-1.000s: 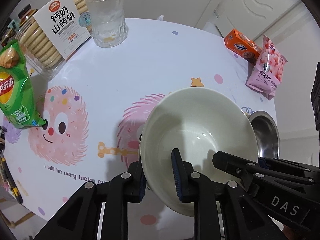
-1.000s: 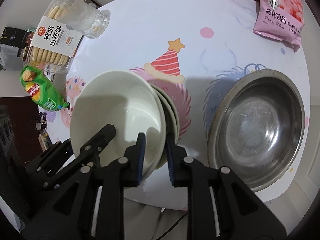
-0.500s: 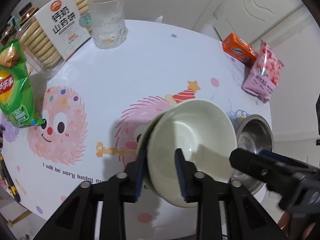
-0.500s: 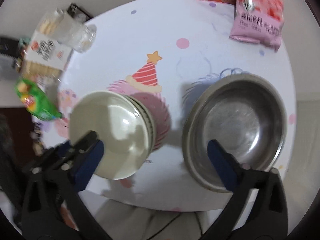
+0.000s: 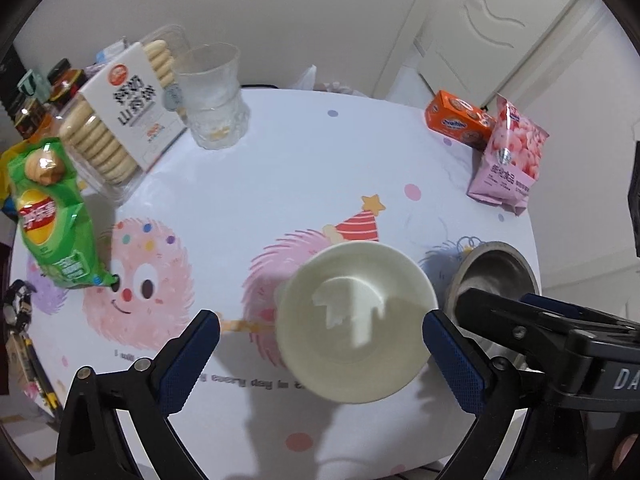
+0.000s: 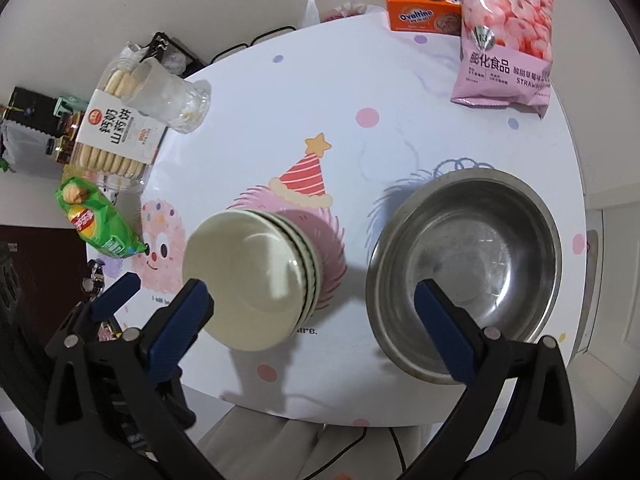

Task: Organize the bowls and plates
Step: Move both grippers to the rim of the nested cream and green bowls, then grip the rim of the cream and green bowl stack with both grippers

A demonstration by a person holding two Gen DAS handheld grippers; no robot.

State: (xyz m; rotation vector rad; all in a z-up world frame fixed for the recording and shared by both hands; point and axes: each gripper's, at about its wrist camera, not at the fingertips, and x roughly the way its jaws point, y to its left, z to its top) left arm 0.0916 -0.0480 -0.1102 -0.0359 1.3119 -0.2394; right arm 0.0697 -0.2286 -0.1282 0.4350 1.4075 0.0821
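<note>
Near the tabletop's (image 6: 328, 92) front edge the stacked cream bowls (image 6: 256, 272) sit free, lower ones mostly hidden, while the left gripper (image 5: 320, 356) and right gripper (image 6: 312, 320) have just spread wide, pinching nothing.

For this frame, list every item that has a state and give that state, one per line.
White bowls: nested in a stack, upright, empty, released.
Steel basin: upright, empty, beside the stack, apart from it.
Glass: upright, no liquid visible.
Biscuit tray: closed, full.
Green chip bag: sealed, lying flat.
Pink snack bag: sealed.
Orange box: closed.
Left gripper: open, just opened.
Right gripper: open.
</note>
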